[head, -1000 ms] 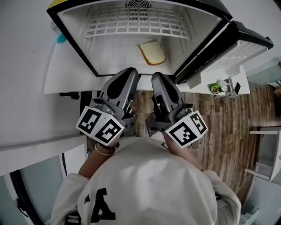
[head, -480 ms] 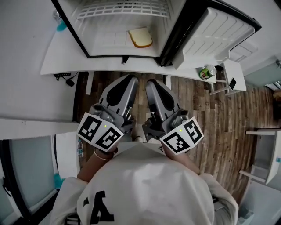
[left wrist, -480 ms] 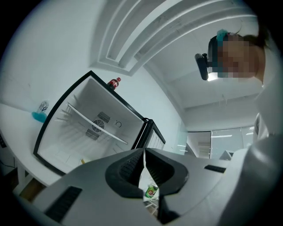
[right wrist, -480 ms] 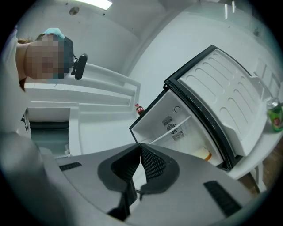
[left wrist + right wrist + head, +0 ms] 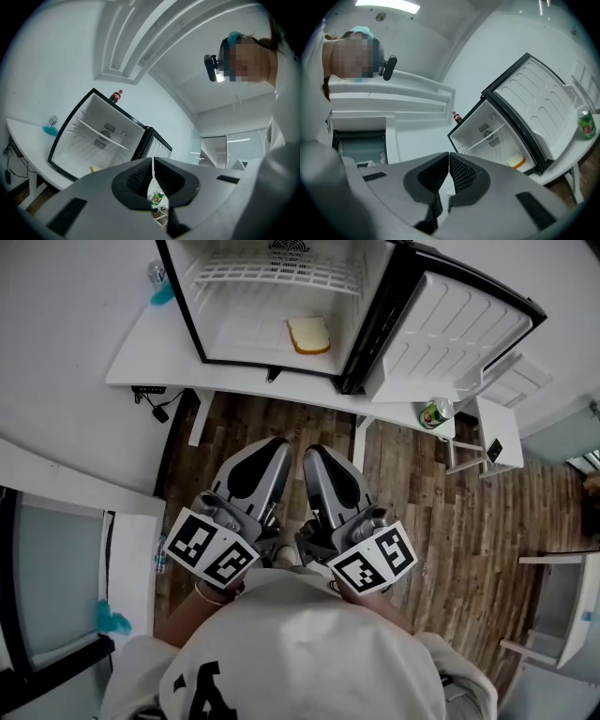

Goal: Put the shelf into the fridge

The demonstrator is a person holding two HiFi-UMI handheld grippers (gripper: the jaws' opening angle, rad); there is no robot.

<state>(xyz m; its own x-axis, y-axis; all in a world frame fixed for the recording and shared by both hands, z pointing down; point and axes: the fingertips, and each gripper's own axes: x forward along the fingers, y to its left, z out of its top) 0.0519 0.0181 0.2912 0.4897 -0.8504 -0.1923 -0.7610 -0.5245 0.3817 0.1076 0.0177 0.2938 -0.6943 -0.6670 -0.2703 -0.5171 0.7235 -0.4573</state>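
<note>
- The left gripper [image 5: 275, 444] and right gripper [image 5: 312, 452] are hovering side by side over the wood floor [image 5: 441, 521], well apart from the fridge [image 5: 185, 315].
- Both are clenching tight on nothing at all.
- The white wire shelf [image 5: 281, 274] is sitting inside the open fridge, above a bread slice [image 5: 308, 335].

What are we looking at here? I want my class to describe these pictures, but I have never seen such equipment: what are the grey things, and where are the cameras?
There is no robot. A person holds a left gripper and a right gripper, both shut and empty. The top-down picture comes from a head camera; the other two come from cameras riding on the grippers. On a white counter stands an open mini fridge with a wire shelf and a bread slice inside. A green can stands near its door.
</note>
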